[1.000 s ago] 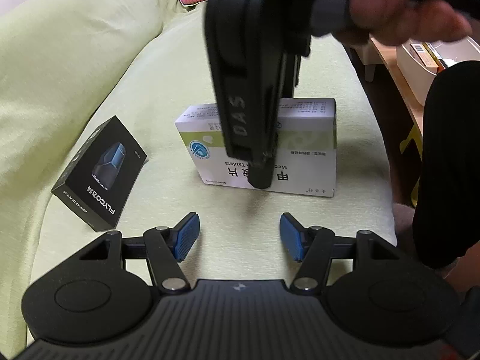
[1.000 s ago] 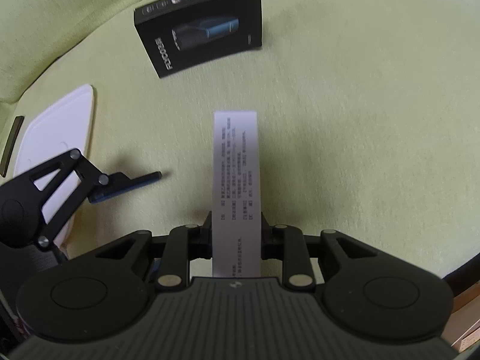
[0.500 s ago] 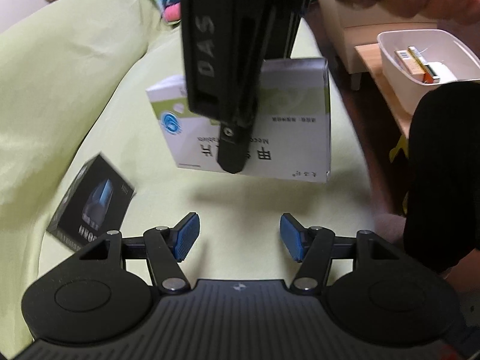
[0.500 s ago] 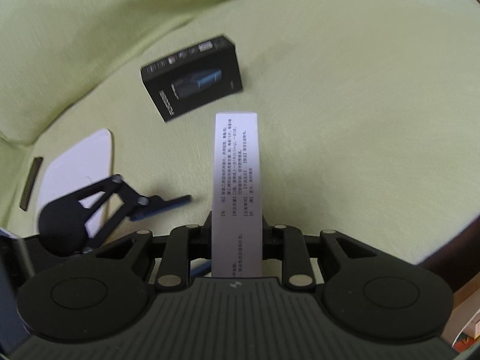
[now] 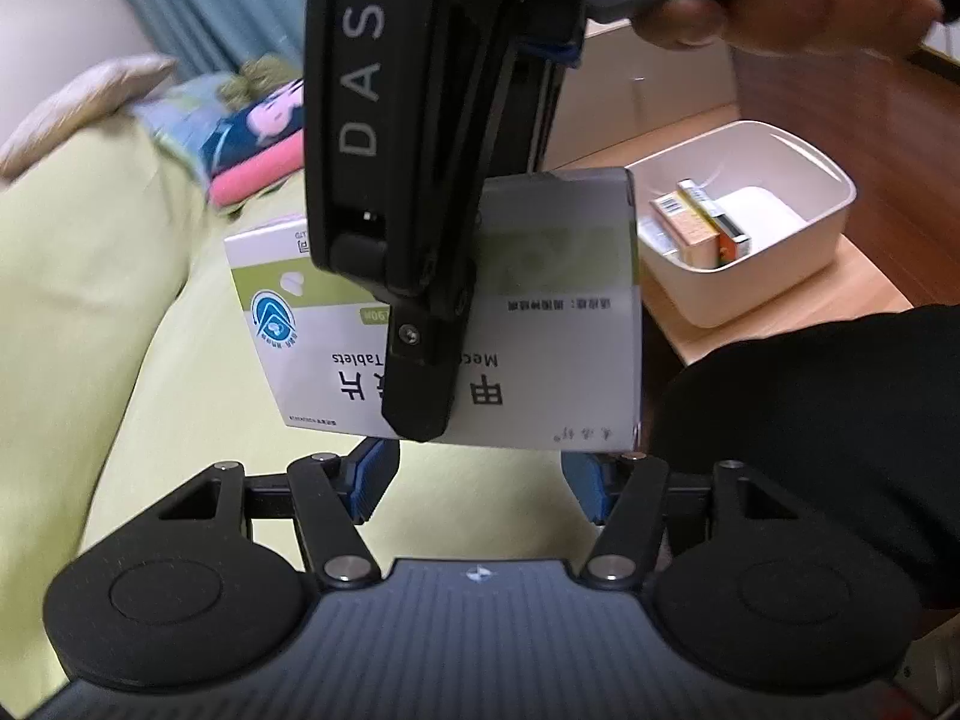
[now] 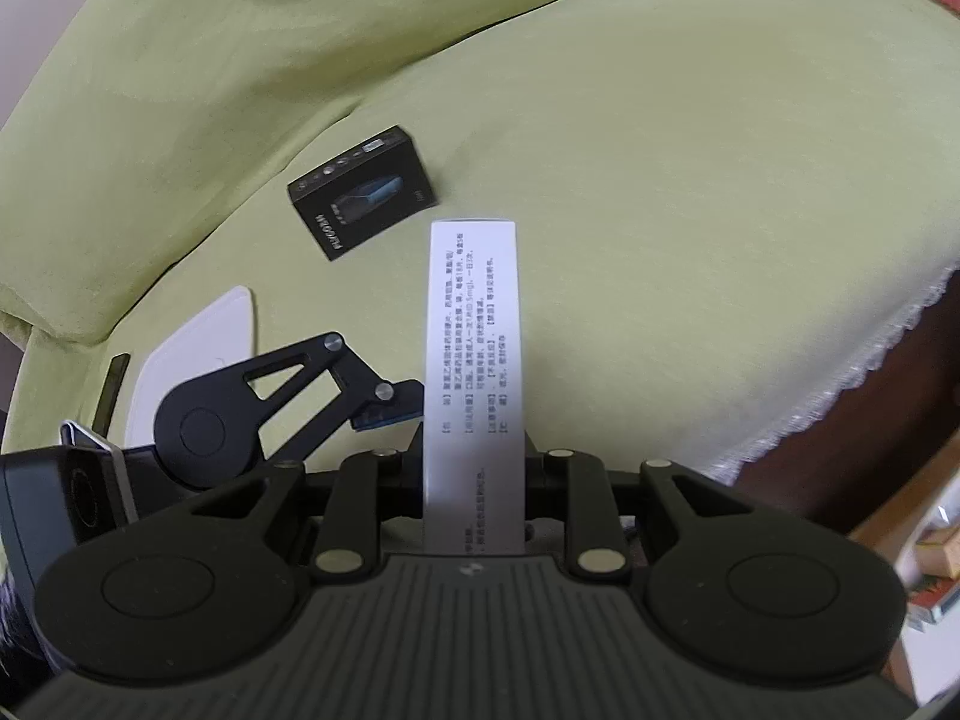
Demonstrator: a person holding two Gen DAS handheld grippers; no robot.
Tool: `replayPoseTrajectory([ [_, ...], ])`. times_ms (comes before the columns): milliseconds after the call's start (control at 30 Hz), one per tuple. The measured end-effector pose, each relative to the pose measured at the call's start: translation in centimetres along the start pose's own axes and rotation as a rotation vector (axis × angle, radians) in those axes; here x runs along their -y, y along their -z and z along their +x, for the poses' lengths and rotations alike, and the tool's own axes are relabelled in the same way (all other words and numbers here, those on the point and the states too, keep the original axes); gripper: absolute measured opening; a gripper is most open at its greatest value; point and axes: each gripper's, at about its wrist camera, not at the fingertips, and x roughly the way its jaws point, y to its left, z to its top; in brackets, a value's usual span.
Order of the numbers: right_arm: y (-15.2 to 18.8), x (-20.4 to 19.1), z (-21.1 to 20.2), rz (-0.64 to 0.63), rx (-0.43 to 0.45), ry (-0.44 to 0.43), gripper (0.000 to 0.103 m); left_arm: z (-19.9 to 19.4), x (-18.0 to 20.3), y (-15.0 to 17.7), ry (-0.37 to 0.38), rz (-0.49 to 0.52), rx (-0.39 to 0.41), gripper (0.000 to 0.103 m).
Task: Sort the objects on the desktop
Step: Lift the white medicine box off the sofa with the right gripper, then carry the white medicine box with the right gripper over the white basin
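Carry step — right gripper (image 6: pixel 474 468) clamped on pill box (image 5: pixel 540 348), held in air mid-frame above green sofa (image 6: pixel 660 180); left gripper (image 5: pixel 480 483) spread, empty; next: swing toward white bin (image 5: pixel 798 252) at right, release inside — black box (image 6: pixel 363 192) left.

The left tool (image 5: pixel 477 489) has a black ribbed body, two round black discs at its sides and black linkage arms pinned with silver rivets. Its fingers carry blue pads (image 5: pixel 372 480), and a small white emblem sits at the centre of the body. The right tool (image 6: pixel 474 462) shares this build — seen from the left wrist, its black side bears white letters "DAS" and a small screw. The person wears a black sleeve (image 5: pixel 810 420).
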Motion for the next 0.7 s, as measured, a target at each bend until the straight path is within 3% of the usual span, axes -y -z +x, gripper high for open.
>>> replayPoseTrajectory([
  [333,4.2,6.5,-5.5,0.138,0.107,0.026,0.022,2.1,3.2,-6.2,0.08,0.144,0.029,0.063],
  [700,9.7,16.9,-11.2,0.368,0.223,0.149,0.022,8.3,8.8,-14.3,0.242,0.31,0.106,0.063],
])
